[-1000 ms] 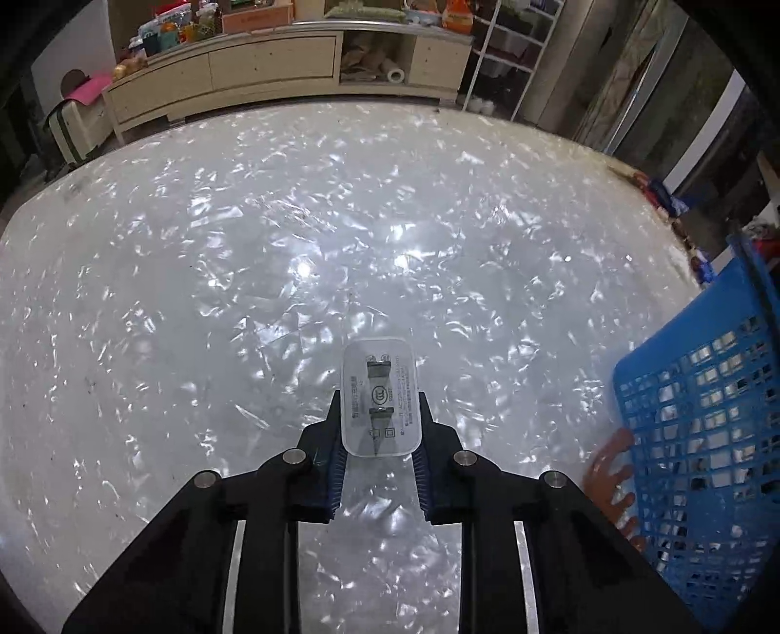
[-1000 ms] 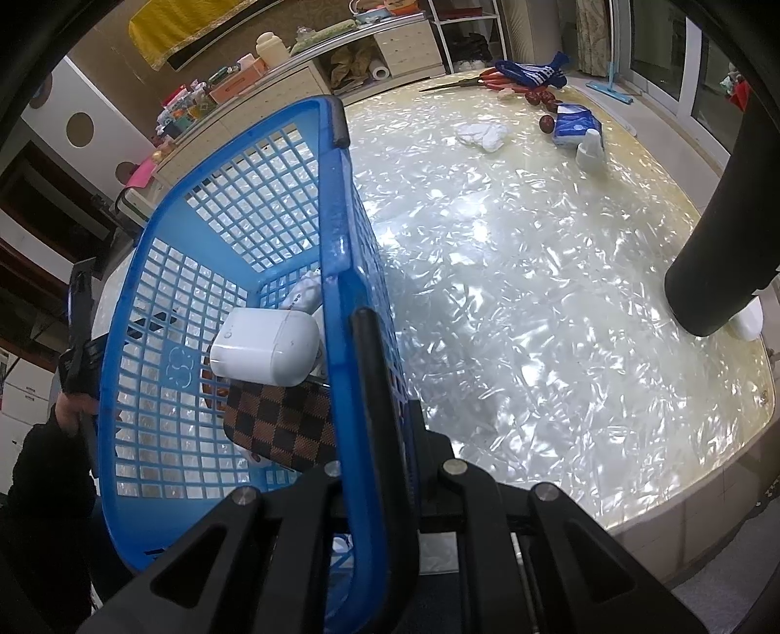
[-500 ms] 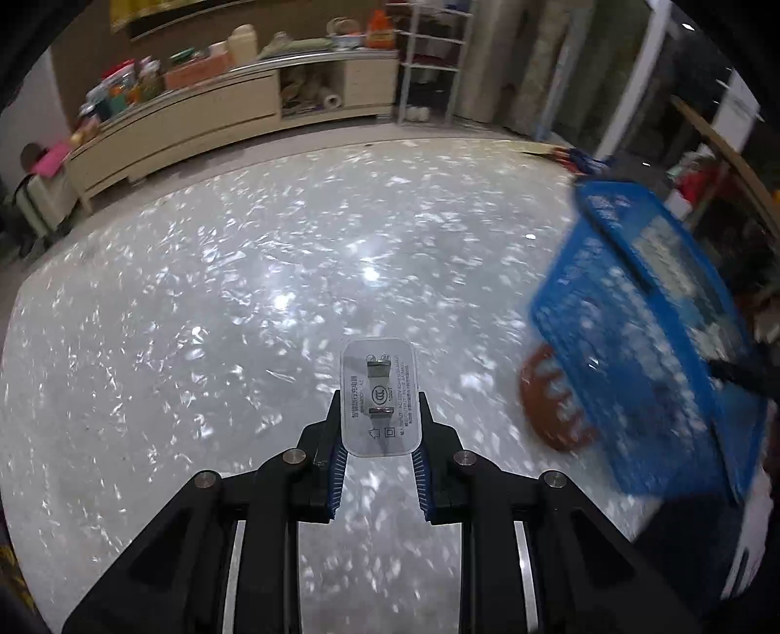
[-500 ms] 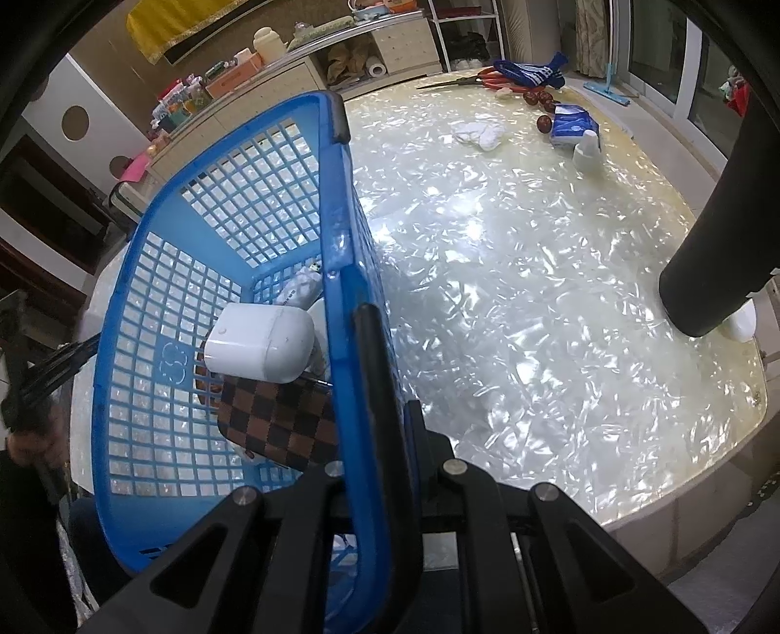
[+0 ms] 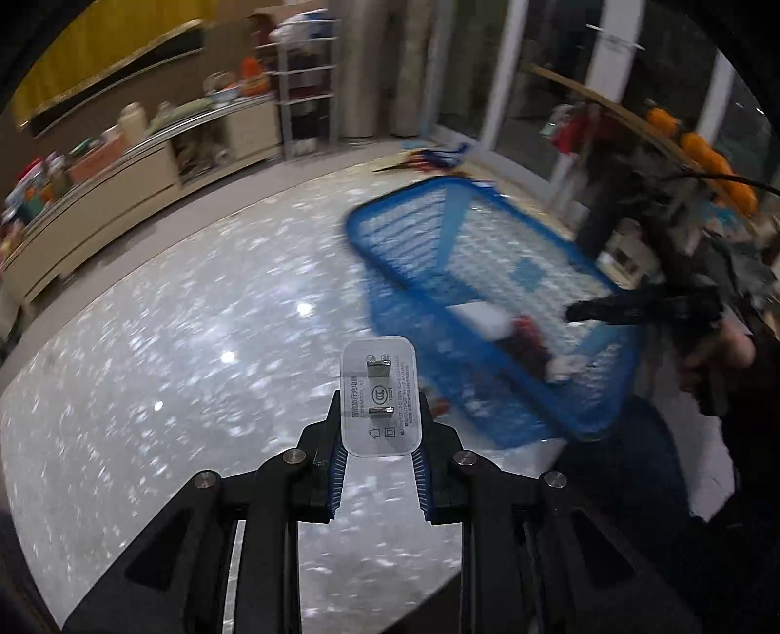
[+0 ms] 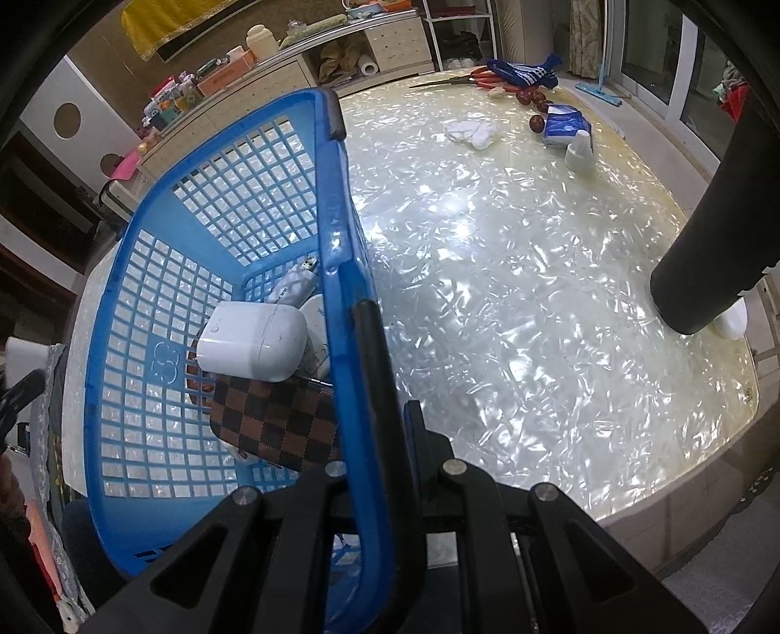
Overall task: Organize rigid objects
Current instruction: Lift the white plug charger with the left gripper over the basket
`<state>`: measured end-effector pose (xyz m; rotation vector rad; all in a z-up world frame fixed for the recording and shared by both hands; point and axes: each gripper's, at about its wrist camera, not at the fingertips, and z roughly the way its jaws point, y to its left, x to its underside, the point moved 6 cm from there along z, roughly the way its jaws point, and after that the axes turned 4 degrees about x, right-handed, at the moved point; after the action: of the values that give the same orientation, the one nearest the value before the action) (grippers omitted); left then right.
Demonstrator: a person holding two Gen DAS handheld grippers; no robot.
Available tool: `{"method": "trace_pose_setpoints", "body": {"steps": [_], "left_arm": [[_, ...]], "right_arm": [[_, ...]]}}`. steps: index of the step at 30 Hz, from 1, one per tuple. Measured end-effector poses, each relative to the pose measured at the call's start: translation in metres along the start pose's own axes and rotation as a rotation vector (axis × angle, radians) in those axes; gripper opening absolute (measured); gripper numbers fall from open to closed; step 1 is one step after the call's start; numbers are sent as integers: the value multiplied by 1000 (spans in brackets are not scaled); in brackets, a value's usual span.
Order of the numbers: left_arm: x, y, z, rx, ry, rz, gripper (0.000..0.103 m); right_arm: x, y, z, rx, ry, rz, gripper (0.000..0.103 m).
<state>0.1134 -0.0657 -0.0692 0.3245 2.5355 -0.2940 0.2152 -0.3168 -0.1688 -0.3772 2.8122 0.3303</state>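
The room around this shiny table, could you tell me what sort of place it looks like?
Probably a lived-in home, perhaps a living or dining room. A long sideboard crowded with boxes and jars lines the wall, a metal shelf rack stands beside it, and a mop leans by the glass doors.
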Motion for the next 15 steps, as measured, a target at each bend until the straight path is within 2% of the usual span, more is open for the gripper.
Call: {"method": "trace_pose_setpoints", "body": {"steps": [3,10,15], "left_arm": [[-8,-25,6,41,10,75,26],[-21,-62,32,51,52,225,26],[-33,-85,47,91,48,341,26]], "right_arm": [[1,0,0,-2,-4,1,7],[2,0,-3,-19,-8,8,7],[1,1,-5,-27,-14,8,7]]}}
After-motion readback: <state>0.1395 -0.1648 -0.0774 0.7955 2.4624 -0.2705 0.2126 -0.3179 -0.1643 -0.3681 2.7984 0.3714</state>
